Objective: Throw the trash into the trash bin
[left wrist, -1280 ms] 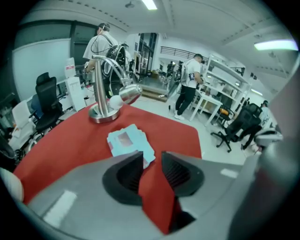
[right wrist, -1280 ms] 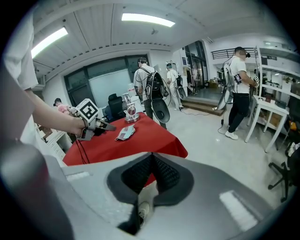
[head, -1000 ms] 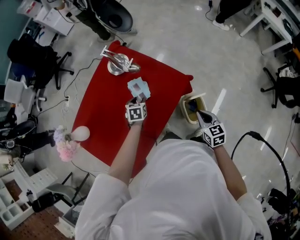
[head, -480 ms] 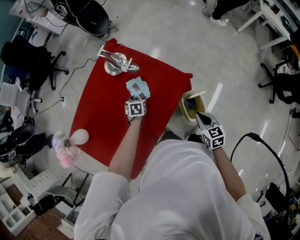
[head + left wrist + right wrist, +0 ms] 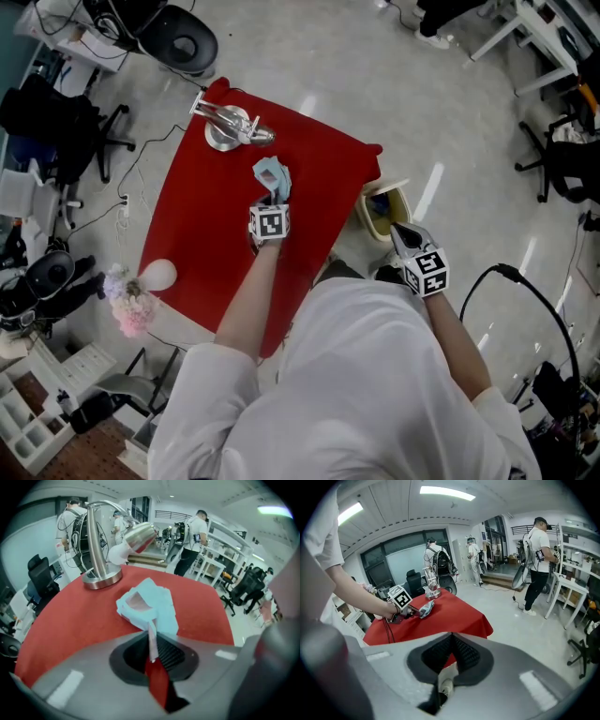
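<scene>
Since a sec ago the crumpled tissue (image 5: 272, 174) has gone from a puffed, boxy shape to a narrower, pinched one, and the left gripper (image 5: 273, 199) has dropped a little onto it. Its jaws are closing right now w/ a thin flap of the tissue caught between the pads, so we read this as the pick-up grip forming, not yet a lift. The tissue lies on the red cloth (image 5: 202, 220) at centre of the head view, just below the metal lamp (image 5: 228, 125). The trash bin (image 5: 367, 217) stands on the floor off the cloth's right edge, right of centre, w/ smth dark inside. The right gripper (image 5: 401, 234) sits over the bin's lower-right rim in the pic, jaws pressed together, nothing in them. For the task, the grab is approx done and the lift and the carry over to the bin are still left. As only a flap is nipped, we judge the tissue could slip out on the way. Writing: none we can read. The marker cubes on both grippers show black-and-white square patterns, no letters, and we see no brand or label on lamp, bin or tissue.
</scene>
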